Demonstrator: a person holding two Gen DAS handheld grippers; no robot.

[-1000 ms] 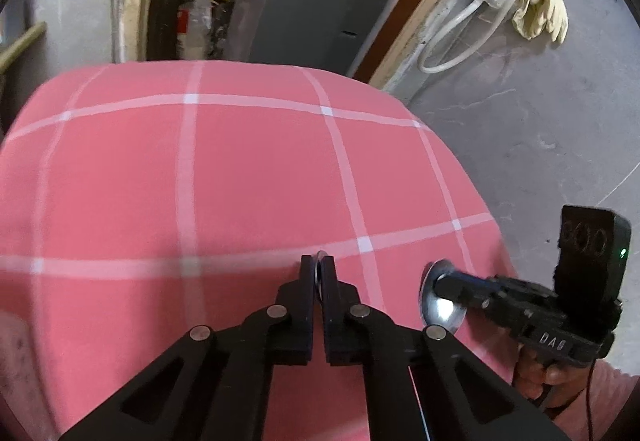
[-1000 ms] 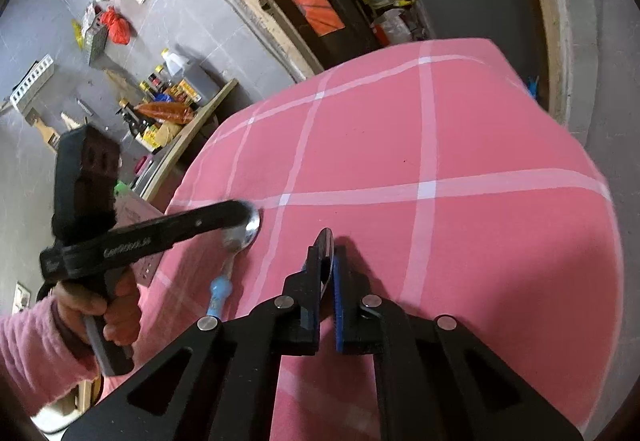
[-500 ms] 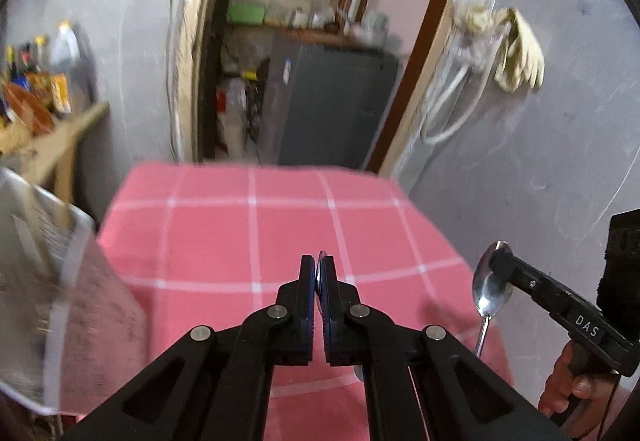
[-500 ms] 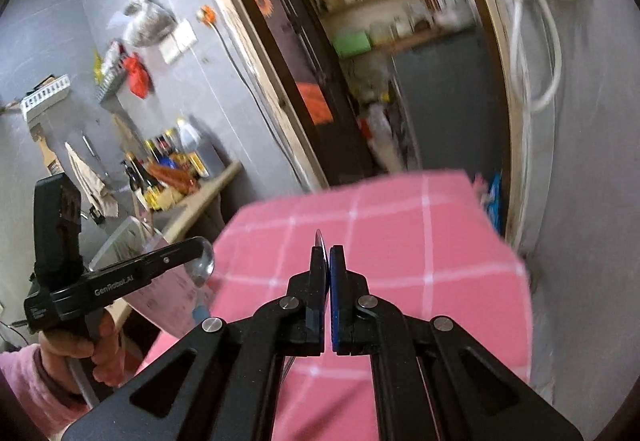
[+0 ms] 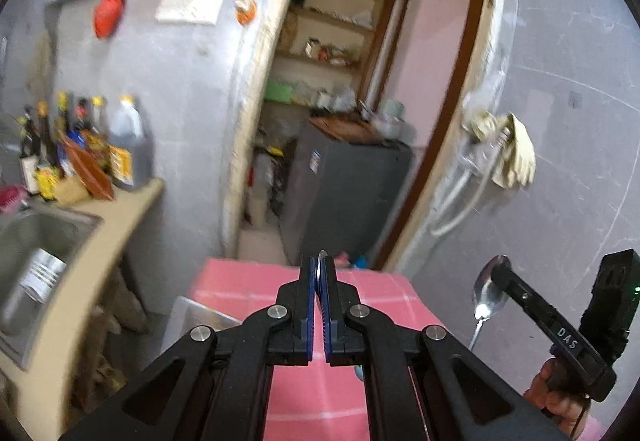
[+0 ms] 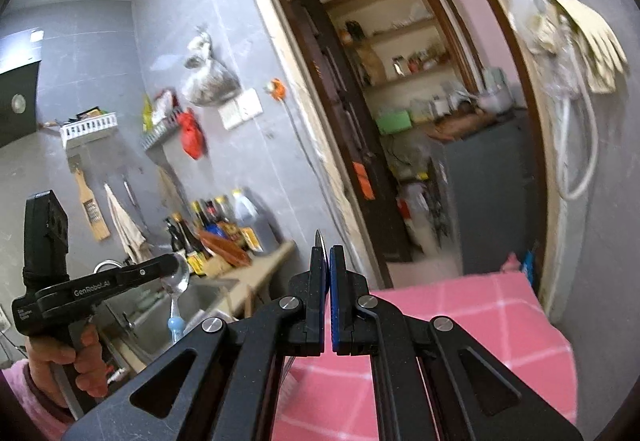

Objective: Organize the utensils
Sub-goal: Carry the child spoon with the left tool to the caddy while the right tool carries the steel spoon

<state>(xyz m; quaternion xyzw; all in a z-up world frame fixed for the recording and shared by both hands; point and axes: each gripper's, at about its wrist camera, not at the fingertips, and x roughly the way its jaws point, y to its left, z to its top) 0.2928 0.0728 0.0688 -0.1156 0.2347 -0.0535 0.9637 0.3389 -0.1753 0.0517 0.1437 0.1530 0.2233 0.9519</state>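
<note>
Two shiny metal spoons: one with a light-blue handle bead [image 6: 175, 322] at the left, one plain-handled [image 5: 486, 297] at the right. Two black two-finger grippers [image 5: 319, 273] [image 6: 327, 261]. One pink checked tablecloth [image 5: 248, 289]. One steel sink [image 5: 24, 233] at far left.

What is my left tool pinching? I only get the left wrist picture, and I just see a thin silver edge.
Observer: A shiny metal spoon. The left tool grips it by the bowl.
Operator: Where does its handle point?
Observer: Straight down, and there is a pale blue piece on it.
Operator: What is on the wall that I can't see?
Observer: A wooden paddle-shaped grater hangs to the left of the dark bottles.
</note>
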